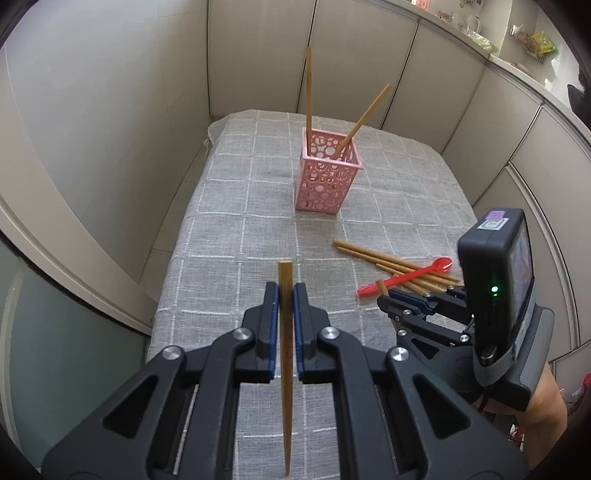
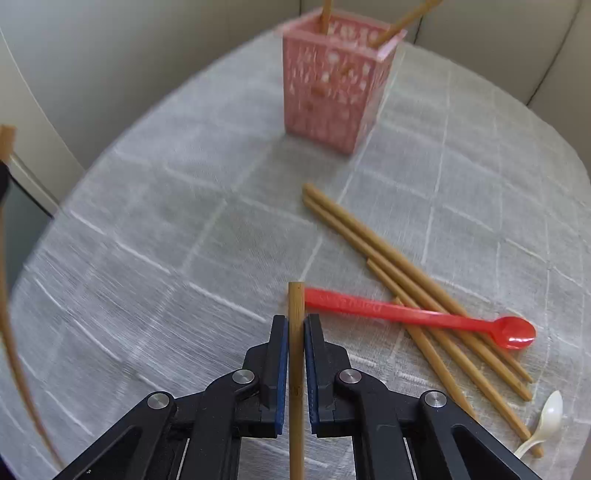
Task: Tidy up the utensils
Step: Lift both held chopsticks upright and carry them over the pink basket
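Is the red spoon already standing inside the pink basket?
No, the red spoon lies flat on the tablecloth across loose chopsticks, apart from the pink basket.

A grey tablecloth with a white grid pattern covers the table. Beige panelled walls enclose it on the far side and to the left. On a ledge above the panels at upper right stand glassware and a yellow-green packet, too small to identify further.
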A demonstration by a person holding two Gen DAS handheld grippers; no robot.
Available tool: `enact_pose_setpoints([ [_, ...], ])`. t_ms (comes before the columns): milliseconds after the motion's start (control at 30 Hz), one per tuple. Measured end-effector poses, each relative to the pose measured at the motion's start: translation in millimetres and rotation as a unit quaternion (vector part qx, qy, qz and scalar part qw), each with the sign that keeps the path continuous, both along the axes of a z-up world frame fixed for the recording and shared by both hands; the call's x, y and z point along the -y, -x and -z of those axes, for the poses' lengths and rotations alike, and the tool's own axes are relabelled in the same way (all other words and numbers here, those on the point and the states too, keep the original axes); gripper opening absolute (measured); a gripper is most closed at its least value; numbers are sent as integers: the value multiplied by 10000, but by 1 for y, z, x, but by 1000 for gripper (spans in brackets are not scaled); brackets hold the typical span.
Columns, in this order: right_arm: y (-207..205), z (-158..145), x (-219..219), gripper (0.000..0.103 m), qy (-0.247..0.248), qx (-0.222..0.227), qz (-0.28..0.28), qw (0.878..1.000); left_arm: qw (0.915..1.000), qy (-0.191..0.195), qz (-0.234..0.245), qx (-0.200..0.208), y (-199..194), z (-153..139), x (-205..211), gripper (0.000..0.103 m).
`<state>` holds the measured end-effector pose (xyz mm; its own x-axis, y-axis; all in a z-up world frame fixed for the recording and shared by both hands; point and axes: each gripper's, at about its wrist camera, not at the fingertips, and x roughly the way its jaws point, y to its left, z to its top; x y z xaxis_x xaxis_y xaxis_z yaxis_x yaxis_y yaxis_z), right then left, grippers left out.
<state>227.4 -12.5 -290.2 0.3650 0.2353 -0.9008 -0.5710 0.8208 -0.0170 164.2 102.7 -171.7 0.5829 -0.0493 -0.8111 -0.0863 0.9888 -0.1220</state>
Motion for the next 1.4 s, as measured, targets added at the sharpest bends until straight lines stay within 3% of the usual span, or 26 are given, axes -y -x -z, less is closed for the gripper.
enact_pose_setpoints([
  [333,18,-68,37,7,-1162,781,713,9876,9987,-74,-56,510,9,-28,-2,8],
  [533,35,-108,66,7,-1692,1441,1045,9694,9953,-346,91,904,16,-51,10,8],
  [933,40,-187,100,7,-2203,2473,1408,9330,9860,-694,317,1480,-4,-100,36,8],
  [1133,29,-221,107,7,-2581,2663,1547,9157,9796,-656,396,1859,-19,-122,39,8],
  [1400,10,-239,101,7,-2978,2981,1761,8896,9741,-371,345,2204,-47,-114,30,8],
])
